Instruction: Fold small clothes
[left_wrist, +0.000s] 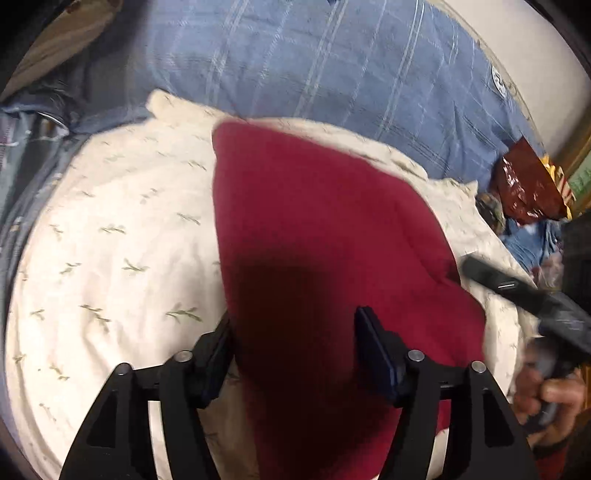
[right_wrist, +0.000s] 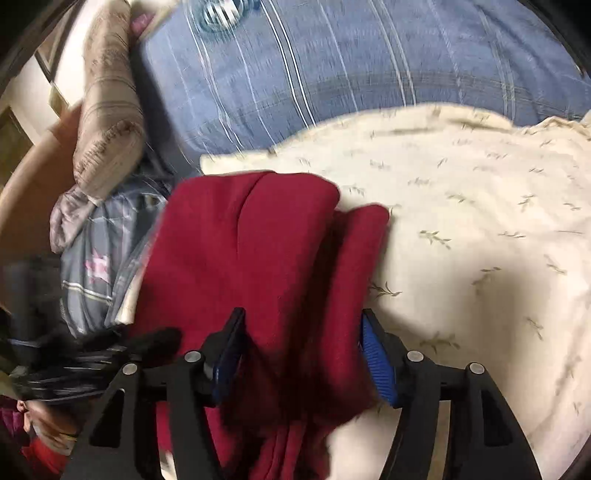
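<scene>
Both of your grippers stand part open over one dark red knitted garment (left_wrist: 314, 229), and neither pad presses on it. Your left gripper (left_wrist: 295, 343) has the red cloth running between its black fingers, loose. Your right gripper (right_wrist: 303, 343) shows the same garment (right_wrist: 251, 240), folded over itself, lying between its blue ribbed pads (right_wrist: 376, 362) with gaps at both sides. Beneath lies a cream sheet with small green sprigs (right_wrist: 480, 221). Beyond it stretches a blue striped bedcover (left_wrist: 332, 66). Far right of your left gripper sits a shiny red snack bag (left_wrist: 528, 184).
</scene>
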